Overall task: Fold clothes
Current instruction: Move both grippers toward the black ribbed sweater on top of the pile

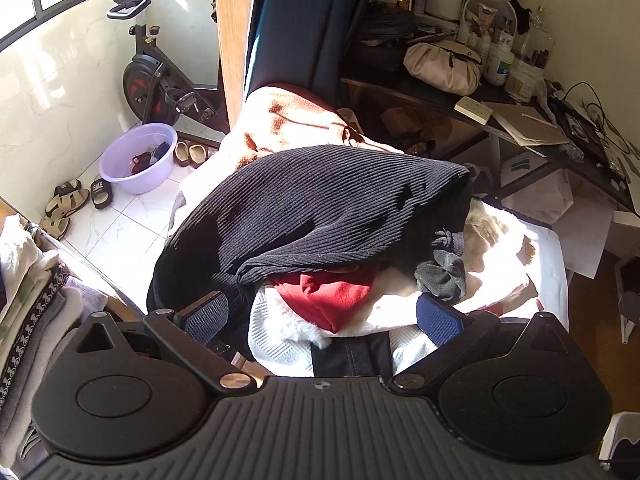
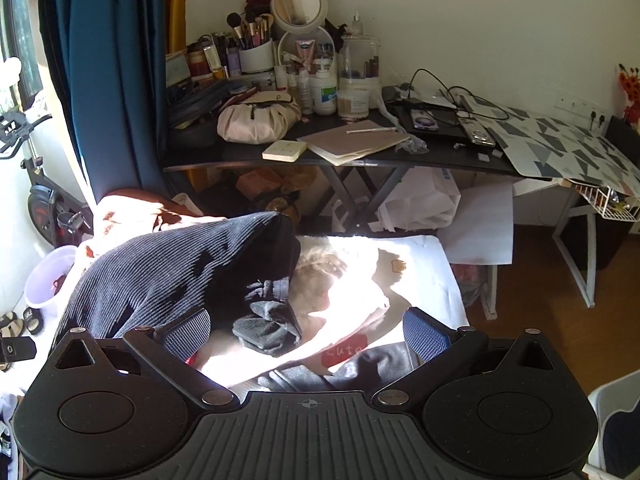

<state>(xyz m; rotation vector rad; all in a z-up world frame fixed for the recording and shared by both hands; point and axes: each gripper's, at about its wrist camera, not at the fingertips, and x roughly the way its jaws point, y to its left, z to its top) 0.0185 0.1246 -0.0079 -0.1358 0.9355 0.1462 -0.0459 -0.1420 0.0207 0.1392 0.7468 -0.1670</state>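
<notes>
Left gripper [image 1: 322, 316]: fingers spread wide, holding nothing, above a red garment [image 1: 332, 294]. Right gripper [image 2: 308, 330]: fingers spread wide, empty, over a grey sock bundle [image 2: 268, 330]. The black ribbed garment [image 1: 320, 208] tops the pile; sunlit white cloth [image 2: 424, 264] lies open to the right.

Pile: you face a loose heap of unfolded clothes.
Dark ribbed top [image 1: 320, 208]: draped crumpled over the heap's top.
Red garment [image 1: 332, 296]: bunched beneath its near edge.
Grey sock [image 2: 268, 330]: balled up just beside the dark top.
</notes>
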